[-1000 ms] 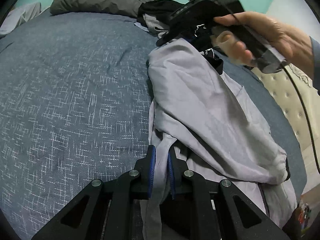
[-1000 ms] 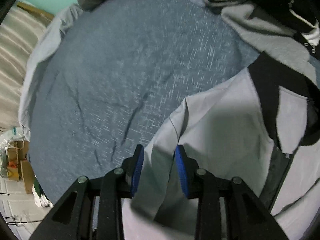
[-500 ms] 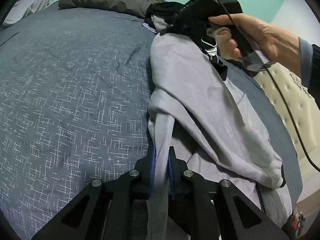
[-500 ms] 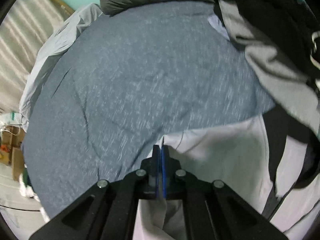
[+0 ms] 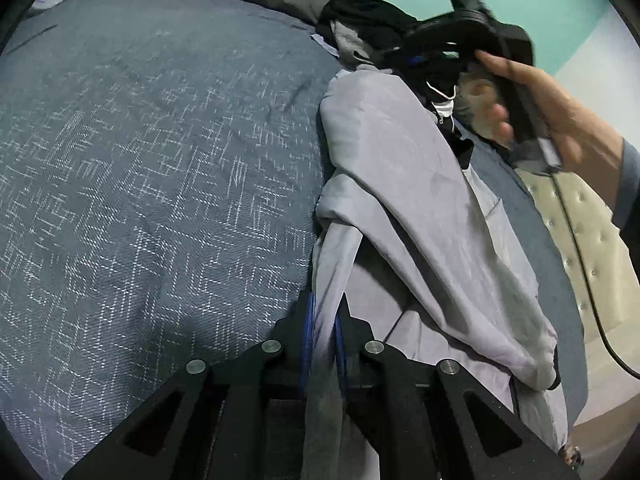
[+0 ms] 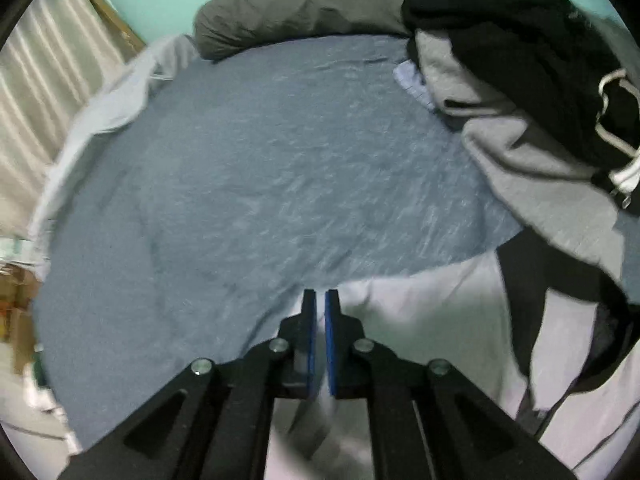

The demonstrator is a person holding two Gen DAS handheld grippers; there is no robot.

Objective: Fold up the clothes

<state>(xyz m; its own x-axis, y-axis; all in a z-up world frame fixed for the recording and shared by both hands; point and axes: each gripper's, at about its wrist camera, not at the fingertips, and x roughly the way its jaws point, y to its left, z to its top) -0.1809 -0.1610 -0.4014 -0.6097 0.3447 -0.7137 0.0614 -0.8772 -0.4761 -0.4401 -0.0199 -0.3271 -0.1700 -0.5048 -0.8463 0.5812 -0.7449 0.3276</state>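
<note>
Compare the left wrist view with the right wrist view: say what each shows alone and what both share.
Left wrist only: the person's hand holding the right gripper, a tufted headboard, and the left gripper shut on the light grey garment.
Right wrist only: curtains.
Both: grey-blue bedspread, dark pillow, black-and-grey clothes pile.

garment (image 5: 420, 200) on the bed (image 5: 160, 200), clothes pile (image 6: 520, 60) behind it

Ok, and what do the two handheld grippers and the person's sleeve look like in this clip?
Both are matte black plastic. The left gripper and right gripper each have two angular fingers lined with blue pads, silver round bolts and triangular cut-outs. A thin black cable trails from the right unit; a green light sits on top. The sleeve is grey-blue.
</note>
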